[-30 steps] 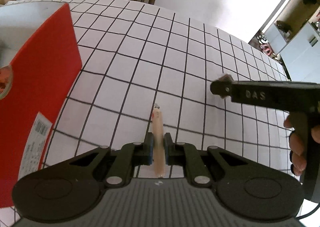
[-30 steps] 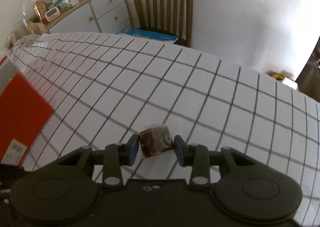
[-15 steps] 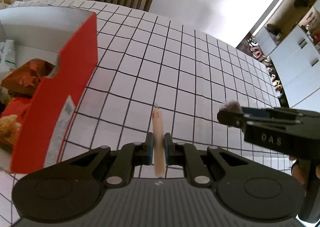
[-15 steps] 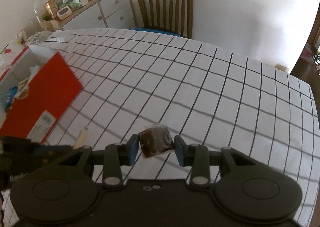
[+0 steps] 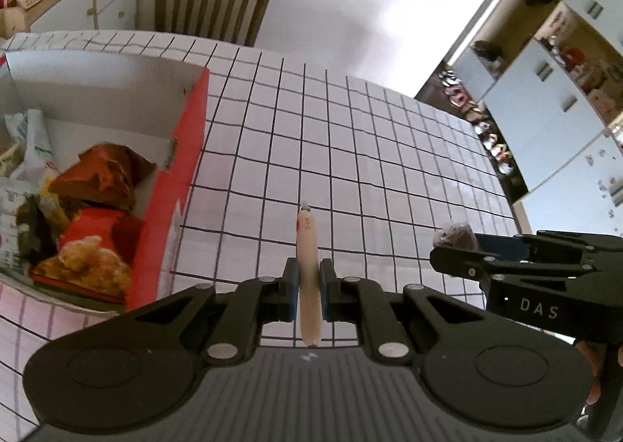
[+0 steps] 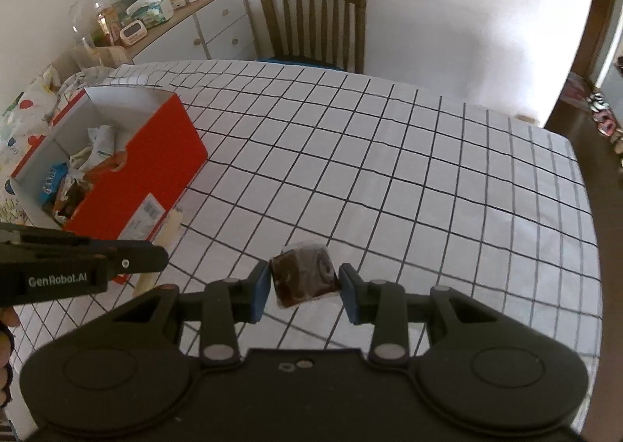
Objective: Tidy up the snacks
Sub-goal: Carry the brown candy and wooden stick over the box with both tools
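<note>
Left gripper (image 5: 309, 288): clenched on a pale sausage stick (image 5: 307, 247); the stick lies lengthwise between the pads, held above the checked tablecloth (image 5: 350, 154), right of the red box (image 5: 183, 185)
Right gripper (image 6: 304, 288): narrowly parted, pads grasping a dark wrapped snack (image 6: 304, 276); right of the red box
Red box: open; snack packets inside
Change: both grippers have risen; more of the box interior now shows
</note>
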